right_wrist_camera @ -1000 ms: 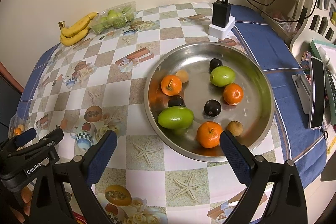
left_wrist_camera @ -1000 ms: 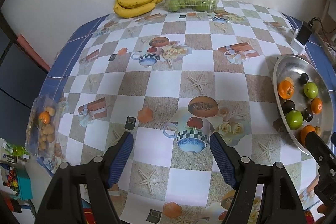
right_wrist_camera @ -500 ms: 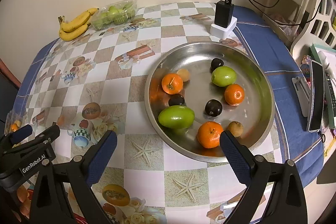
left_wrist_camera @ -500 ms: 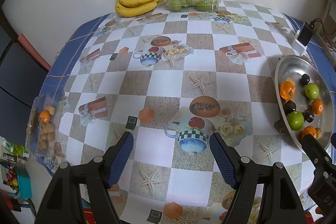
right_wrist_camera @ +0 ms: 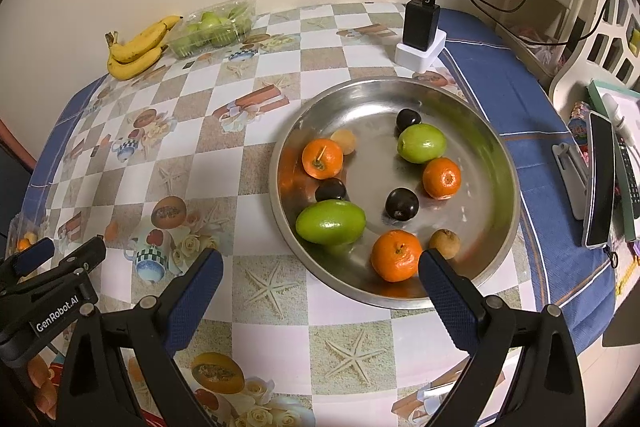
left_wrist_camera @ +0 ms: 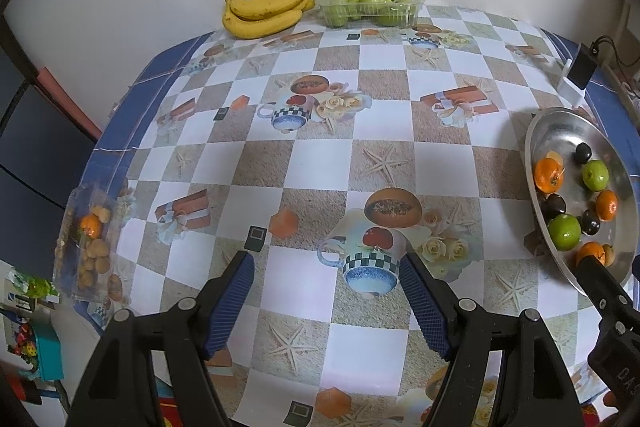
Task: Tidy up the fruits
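Nothing on the surface has shifted since a second ago, and both grippers keep their places above its near edge; only the framing drifts slightly. Left gripper hangs over the checked tablecloth with its jaws spread and nothing between them, a printed teacup showing in the gap. Right gripper also has its jaws spread and empty, its right fingertip just before the near rim of the steel tray.

That tray sits toward the right edge of the surface and holds the loose fruit: three oranges, the nearest one at the near rim, a large green fruit at the tray's left side, a second green fruit farther back, three dark plums, and two small brown fruits.

At the far edge, against the wall, lie a bunch of bananas and, just beside it, a clear box of green fruit. A clear bag of small fruit rests at the left edge. A black charger stands behind the tray.
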